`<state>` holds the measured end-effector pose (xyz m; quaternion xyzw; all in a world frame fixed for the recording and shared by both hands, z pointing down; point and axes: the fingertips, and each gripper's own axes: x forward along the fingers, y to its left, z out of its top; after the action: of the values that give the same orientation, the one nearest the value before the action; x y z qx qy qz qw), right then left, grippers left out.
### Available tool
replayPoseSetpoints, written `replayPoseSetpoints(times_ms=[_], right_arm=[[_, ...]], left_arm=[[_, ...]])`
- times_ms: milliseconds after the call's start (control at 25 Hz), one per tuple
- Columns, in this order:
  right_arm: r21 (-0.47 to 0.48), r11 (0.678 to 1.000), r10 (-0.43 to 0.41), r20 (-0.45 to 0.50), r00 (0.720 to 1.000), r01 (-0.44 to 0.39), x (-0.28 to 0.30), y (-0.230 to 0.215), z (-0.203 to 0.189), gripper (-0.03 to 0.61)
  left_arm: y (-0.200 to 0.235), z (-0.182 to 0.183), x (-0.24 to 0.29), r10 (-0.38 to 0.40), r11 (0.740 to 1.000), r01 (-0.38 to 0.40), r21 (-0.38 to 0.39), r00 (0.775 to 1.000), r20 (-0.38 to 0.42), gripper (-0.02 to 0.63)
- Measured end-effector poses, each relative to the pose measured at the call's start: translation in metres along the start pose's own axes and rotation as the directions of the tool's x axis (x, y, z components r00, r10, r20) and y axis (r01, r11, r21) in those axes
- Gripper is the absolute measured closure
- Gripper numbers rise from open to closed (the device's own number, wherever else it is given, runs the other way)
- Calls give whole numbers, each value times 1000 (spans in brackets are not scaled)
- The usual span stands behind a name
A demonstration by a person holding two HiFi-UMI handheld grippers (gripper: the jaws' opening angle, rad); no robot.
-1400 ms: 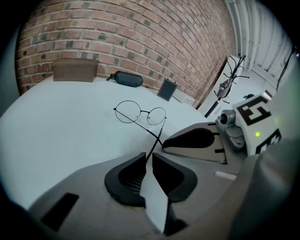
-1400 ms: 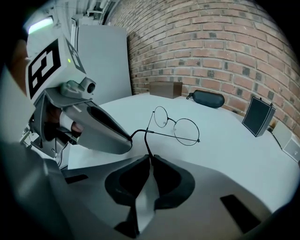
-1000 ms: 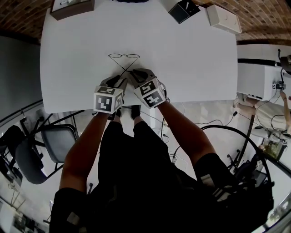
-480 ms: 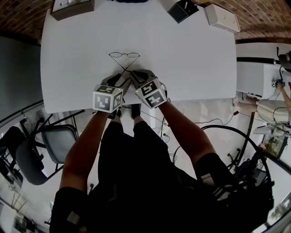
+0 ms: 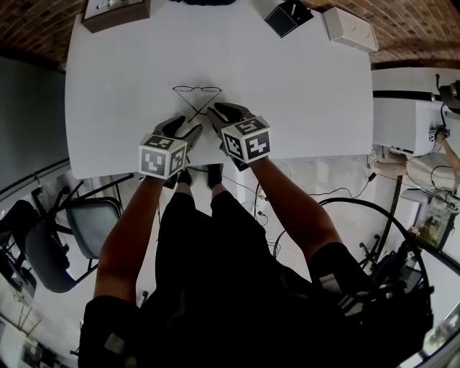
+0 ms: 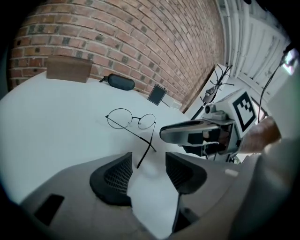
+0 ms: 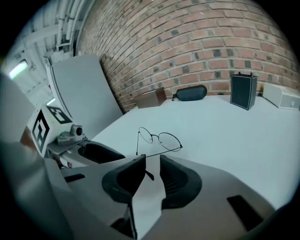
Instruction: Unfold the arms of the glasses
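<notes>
Thin round wire glasses (image 5: 196,89) lie on the white table (image 5: 302,93), their two arms crossing toward me. My left gripper (image 5: 183,128) sits just short of the arm tips. Its jaws have just been opening and stand wide in the left gripper view (image 6: 148,158), with only bare table between them and one arm's tip (image 6: 140,161) just ahead. My right gripper (image 5: 224,111) is beside it. Its jaws have just been opening too, and a narrow gap shows in the right gripper view (image 7: 152,160), where the other arm's dark tip (image 7: 149,175) lies loose between the pads.
A wooden box (image 5: 115,11) stands at the back left, with a black glasses case (image 6: 119,82) near it. A small black box (image 5: 287,16) and a white box (image 5: 352,27) sit at the back right. The table's front edge runs under my wrists, and a chair (image 5: 79,223) stands below left.
The left jaws have spread wider and let go of their arm. The right gripper has rolled and lifted slightly, and its jaws have parted. The glasses have stayed put.
</notes>
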<state>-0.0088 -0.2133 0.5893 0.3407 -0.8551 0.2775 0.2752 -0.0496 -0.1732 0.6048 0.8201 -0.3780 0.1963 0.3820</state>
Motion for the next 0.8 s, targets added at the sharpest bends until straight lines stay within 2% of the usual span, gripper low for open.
replayPoseSetpoints(times_ms=[120,240,320,480,680,800], right_arm=[[93,996,9,2,1000,-9,2,0,5,492],[131,991,-4,-10,1000,5,4,-1,5,488],[171,985,-20,-10,1000,22,6,-3,6,479],[223,974,-32,0,1000,31,11,-4,13,462],[265,962,-58,-17,998,61,16,-9,10,459],[247,967,-63,-30,998,68,18,-10,10,460]], left_arm=[[15,15,-15,45,998,-42,-50,997,64,397],[37,37,-26,141,984,-123,-126,979,147,397],[45,48,-25,170,975,-142,-171,972,164,398],[47,63,-14,184,966,-145,-214,967,175,398],[49,56,1,210,961,-181,-211,970,121,399],[55,48,4,230,959,-210,-188,969,88,399]])
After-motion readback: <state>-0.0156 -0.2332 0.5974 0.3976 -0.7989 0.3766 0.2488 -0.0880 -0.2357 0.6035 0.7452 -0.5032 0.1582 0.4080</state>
